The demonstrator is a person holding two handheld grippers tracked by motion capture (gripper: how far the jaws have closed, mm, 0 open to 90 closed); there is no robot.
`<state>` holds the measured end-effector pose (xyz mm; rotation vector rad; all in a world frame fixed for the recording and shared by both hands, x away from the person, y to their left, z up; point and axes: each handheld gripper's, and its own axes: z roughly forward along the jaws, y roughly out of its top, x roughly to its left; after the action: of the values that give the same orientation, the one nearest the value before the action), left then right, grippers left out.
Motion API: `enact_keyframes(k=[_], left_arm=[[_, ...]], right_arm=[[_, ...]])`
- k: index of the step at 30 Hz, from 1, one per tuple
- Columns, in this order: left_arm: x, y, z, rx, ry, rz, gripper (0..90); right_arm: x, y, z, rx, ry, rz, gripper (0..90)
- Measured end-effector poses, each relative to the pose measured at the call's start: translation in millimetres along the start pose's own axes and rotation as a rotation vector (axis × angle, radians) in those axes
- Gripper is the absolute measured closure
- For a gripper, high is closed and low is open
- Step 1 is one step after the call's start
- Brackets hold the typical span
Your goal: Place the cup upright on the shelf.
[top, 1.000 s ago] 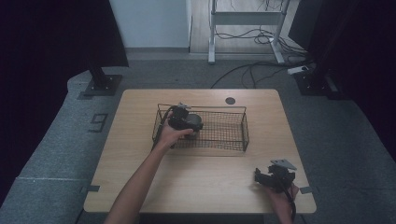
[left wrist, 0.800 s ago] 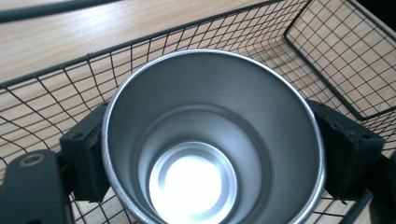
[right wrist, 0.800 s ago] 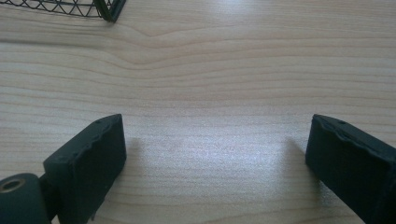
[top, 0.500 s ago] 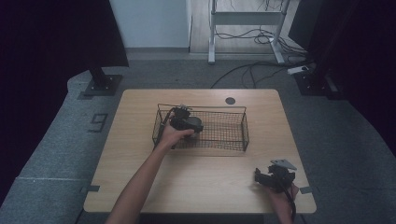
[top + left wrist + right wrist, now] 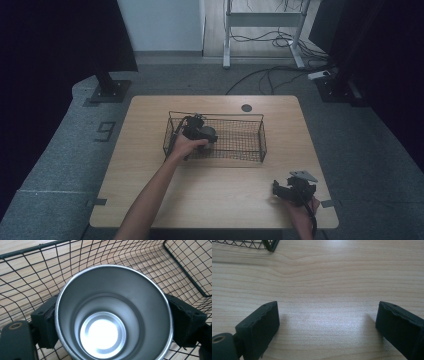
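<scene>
Cup [image 5: 113, 312] clamped by left gripper [image 5: 199, 131] inside basket [image 5: 250, 131].

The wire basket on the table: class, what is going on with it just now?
A person works at a light wooden table with a gripper in each hand. The left gripper is inside the black wire basket, at its left end, its jaws closed on either side of a shiny, empty metal cup. The right gripper rests near the table's front right corner, jaws wide open over bare wood, holding nothing.
</scene>
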<state>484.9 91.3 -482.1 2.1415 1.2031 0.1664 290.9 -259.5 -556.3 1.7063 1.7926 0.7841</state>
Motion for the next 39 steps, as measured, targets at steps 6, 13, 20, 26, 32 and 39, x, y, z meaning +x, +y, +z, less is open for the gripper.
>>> enact_keyframes(k=[6,13,20,26,32,39], left_arm=[[-0.6,0.5,-4.1,-0.011,-0.003,-0.007,10.5],[0.1,-0.5,-15.4,-0.046,-0.009,-0.015,10.2],[0.4,-2.9,-41.1,-0.122,-0.022,-0.021,10.2],[-6.3,-18.1,-66.9,-0.177,-0.046,0.004,10.5],[-11.4,-35.2,-86.9,-0.216,-0.077,0.032,11.3],[-12.2,-55.7,-102.7,-0.239,-0.104,0.049,13.2]], right_arm=[[0.0,0.0,0.0,0.000,0.000,0.000,5.0],[0.0,0.0,0.0,0.000,0.000,-0.001,5.0],[0.0,0.0,0.0,0.000,0.000,0.000,5.0],[0.0,0.0,0.0,0.000,0.000,0.000,5.0],[0.0,0.0,0.0,0.000,0.000,0.000,5.0],[0.0,0.1,-0.2,0.003,-0.001,-0.001,5.0]])
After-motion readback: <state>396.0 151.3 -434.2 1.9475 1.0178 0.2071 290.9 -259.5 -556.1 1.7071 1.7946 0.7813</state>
